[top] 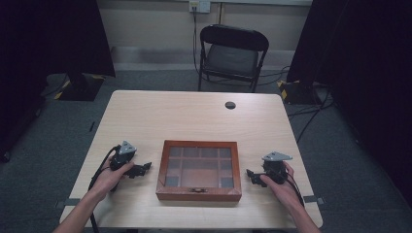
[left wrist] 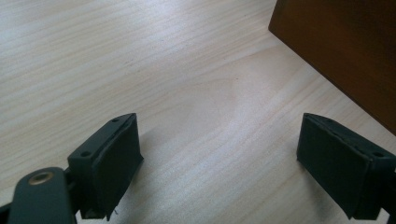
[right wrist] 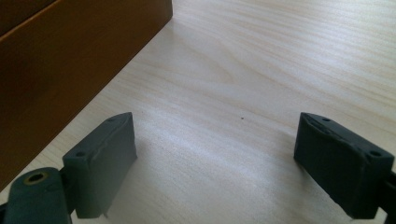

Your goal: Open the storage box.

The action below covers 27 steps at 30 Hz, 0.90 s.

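Note:
A brown wooden box (top: 199,170) with a glass-paned lid divided into several compartments lies shut near the table's front edge, its clasp facing me. My left gripper (top: 144,168) rests on the table just left of the box, jaws wide apart and nothing between them. In the left gripper view the gripper (left wrist: 219,163) faces bare wood, with the box's side (left wrist: 345,51) at the upper right. My right gripper (top: 250,174) rests right of the box, also open and empty. The right gripper view has the gripper (right wrist: 215,163) over bare tabletop and the box wall (right wrist: 70,70) at the left.
The light wooden table (top: 194,116) has a dark round cable hole (top: 230,105) near its far edge. A black folding chair (top: 232,56) stands behind the table. Dark curtains and stands flank both sides, with cables on the floor at the right.

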Each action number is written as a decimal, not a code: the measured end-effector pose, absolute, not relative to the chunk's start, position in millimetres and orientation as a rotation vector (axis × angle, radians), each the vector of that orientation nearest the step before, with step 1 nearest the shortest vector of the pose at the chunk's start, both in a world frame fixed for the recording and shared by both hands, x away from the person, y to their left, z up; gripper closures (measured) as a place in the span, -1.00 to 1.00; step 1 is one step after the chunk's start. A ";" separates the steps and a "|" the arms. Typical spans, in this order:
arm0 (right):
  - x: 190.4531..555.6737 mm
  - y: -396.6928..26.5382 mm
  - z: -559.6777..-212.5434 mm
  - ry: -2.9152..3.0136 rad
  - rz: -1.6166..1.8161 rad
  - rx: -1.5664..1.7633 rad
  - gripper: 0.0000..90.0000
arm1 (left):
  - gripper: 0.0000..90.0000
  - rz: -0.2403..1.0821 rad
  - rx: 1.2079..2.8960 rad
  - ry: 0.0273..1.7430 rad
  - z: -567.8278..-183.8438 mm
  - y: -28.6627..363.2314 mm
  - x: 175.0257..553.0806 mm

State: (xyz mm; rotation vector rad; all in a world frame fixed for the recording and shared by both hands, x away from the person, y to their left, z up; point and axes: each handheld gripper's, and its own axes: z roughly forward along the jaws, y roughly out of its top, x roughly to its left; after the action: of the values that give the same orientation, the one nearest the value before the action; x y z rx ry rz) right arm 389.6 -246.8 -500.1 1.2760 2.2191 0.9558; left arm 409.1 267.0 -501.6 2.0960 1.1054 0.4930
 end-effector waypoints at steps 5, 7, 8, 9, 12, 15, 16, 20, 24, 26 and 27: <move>389.8 -247.4 -498.8 2.229 0.942 1.280 -0.73 | -0.72 0.493 2.096 1.105 -501.6 267.0 409.1; 390.0 -248.3 -496.5 2.239 0.921 1.296 -0.65 | -0.71 0.493 2.095 1.105 -501.6 267.0 409.1; 390.4 -249.4 -494.8 2.237 0.917 1.311 -0.61 | -0.72 0.492 2.096 1.105 -501.6 267.1 409.1; 390.9 -250.4 -493.7 2.236 0.919 1.315 -0.58 | -0.72 0.493 2.096 1.105 -501.6 267.1 409.1; 390.8 -251.8 -489.5 2.235 0.936 1.318 -0.46 | -0.72 0.492 2.095 1.105 -501.6 267.1 409.1; 387.4 -253.5 -474.4 2.211 1.025 1.294 -0.45 | -0.72 0.493 2.096 1.105 -501.6 267.0 409.1; 387.4 -253.5 -474.4 2.211 1.025 1.294 -0.45 | -0.72 0.493 2.096 1.105 -501.6 267.0 409.1; 385.1 -255.2 -462.2 2.206 1.055 1.272 -0.46 | -0.72 0.493 2.095 1.106 -501.6 267.0 409.0; 384.0 -256.5 -451.1 2.211 1.128 1.272 -0.46 | -0.72 0.491 2.095 1.105 -501.6 267.1 409.1; 382.6 -255.8 -445.7 2.203 1.144 1.272 -0.48 | -0.72 0.488 2.096 1.103 -501.6 267.3 409.1; 381.6 -255.6 -441.7 2.200 1.176 1.272 -0.48 | -0.72 0.488 2.096 1.103 -501.6 267.2 409.1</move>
State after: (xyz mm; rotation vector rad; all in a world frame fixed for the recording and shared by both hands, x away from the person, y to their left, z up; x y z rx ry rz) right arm 381.6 -255.6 -441.7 1.2717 2.1999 1.1759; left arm 409.1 267.2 -501.6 2.0955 1.1030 0.4879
